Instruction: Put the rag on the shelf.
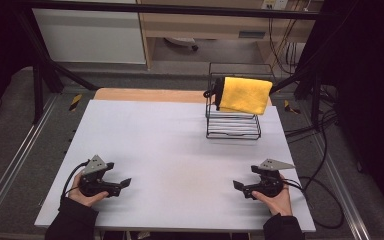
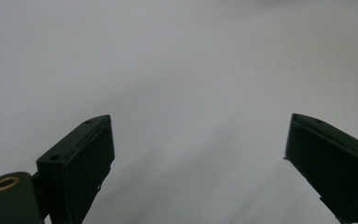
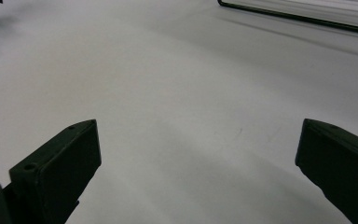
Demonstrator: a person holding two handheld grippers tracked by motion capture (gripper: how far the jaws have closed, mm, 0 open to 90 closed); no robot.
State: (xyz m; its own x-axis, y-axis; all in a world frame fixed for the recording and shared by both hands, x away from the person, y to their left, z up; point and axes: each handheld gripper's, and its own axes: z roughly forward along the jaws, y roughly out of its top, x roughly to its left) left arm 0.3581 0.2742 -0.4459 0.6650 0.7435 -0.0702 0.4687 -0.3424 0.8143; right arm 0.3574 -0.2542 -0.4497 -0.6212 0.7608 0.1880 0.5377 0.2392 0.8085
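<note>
Yellow cloth point(image 1: 244, 95) drapes over the wire rack point(image 1: 233, 126) at the table's point(image 1: 145, 145) far right, long axis crosswise. Your right gripper point(image 1: 238, 185) is nearer; left gripper point(image 1: 125, 183) well apart. Both jaws spread, empty.
</note>
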